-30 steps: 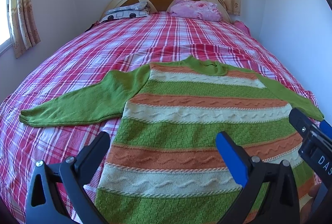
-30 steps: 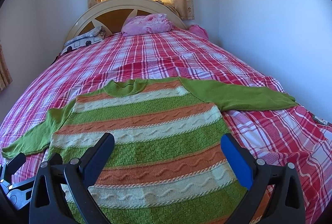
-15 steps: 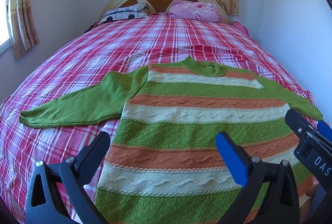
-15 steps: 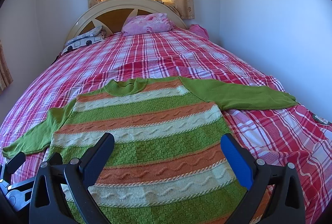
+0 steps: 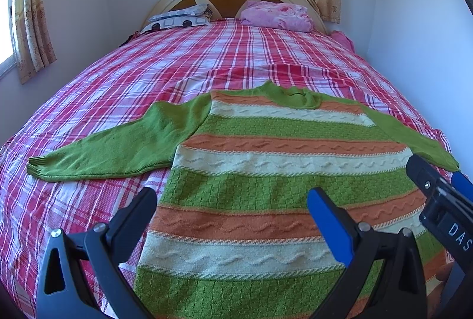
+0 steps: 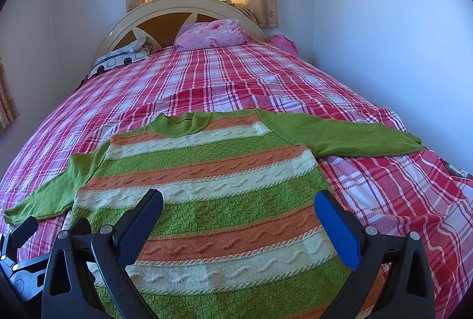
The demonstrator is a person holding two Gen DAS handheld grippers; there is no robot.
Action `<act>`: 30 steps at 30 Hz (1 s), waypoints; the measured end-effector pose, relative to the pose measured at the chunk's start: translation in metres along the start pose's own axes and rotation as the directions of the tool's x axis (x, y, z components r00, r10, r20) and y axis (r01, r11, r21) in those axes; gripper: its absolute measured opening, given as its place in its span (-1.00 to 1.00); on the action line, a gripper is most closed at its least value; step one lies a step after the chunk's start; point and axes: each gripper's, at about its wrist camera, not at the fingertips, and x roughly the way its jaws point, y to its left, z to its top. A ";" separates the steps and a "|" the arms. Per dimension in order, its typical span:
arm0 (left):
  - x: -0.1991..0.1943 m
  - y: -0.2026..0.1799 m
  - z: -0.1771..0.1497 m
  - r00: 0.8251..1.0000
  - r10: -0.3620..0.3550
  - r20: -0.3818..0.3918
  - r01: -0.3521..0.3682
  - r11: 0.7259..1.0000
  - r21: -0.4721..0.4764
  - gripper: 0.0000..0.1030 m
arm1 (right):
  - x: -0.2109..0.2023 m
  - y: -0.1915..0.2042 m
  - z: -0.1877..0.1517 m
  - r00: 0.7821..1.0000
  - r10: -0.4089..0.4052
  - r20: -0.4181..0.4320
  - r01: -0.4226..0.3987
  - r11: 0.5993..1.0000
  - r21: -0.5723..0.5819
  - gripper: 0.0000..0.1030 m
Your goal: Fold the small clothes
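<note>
My left gripper and right gripper hang wide open, holding nothing, over the sweater near the bed's foot edge, so a bad pinch could grab the bed cover too

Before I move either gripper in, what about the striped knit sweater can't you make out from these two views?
- Bottom hem of the green, orange and cream striped knit sweater: cut off by the lower edge and gripper frames in both views.
- Its right cuff: hidden behind the right gripper in the left view; visible in the right.
- Underside: against the red plaid bedspread.

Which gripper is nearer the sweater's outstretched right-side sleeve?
Right. The right gripper hovers over the body beside that sleeve; the left gripper hovers farther left.
</note>
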 end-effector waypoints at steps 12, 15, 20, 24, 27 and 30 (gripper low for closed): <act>0.007 0.000 0.000 1.000 0.000 -0.015 0.000 1.000 -0.004 1.00 | 0.006 0.002 -0.003 1.000 -0.001 -0.012 0.001 1.000 -0.003 0.98; 0.008 0.001 -0.001 1.000 0.000 -0.016 0.000 1.000 -0.003 1.00 | 0.008 0.003 -0.004 1.000 0.002 -0.020 -0.002 1.000 -0.002 0.98; 0.010 0.001 -0.002 1.000 -0.001 -0.019 0.001 1.000 -0.006 1.00 | 0.011 0.003 -0.003 1.000 0.000 -0.026 0.000 1.000 -0.003 0.98; 0.011 0.001 -0.002 1.000 -0.001 -0.019 0.001 1.000 -0.005 1.00 | 0.013 0.002 -0.004 1.000 -0.001 -0.030 0.001 1.000 -0.002 0.98; 0.012 0.002 -0.002 1.000 0.002 -0.017 -0.003 1.000 -0.003 1.00 | 0.014 0.002 -0.005 0.999 -0.003 -0.032 0.003 1.000 -0.003 0.98; 0.016 0.007 -0.002 1.000 0.012 -0.011 -0.012 1.000 -0.010 1.00 | 0.017 -0.001 -0.003 0.999 -0.015 -0.034 0.015 1.000 -0.003 0.98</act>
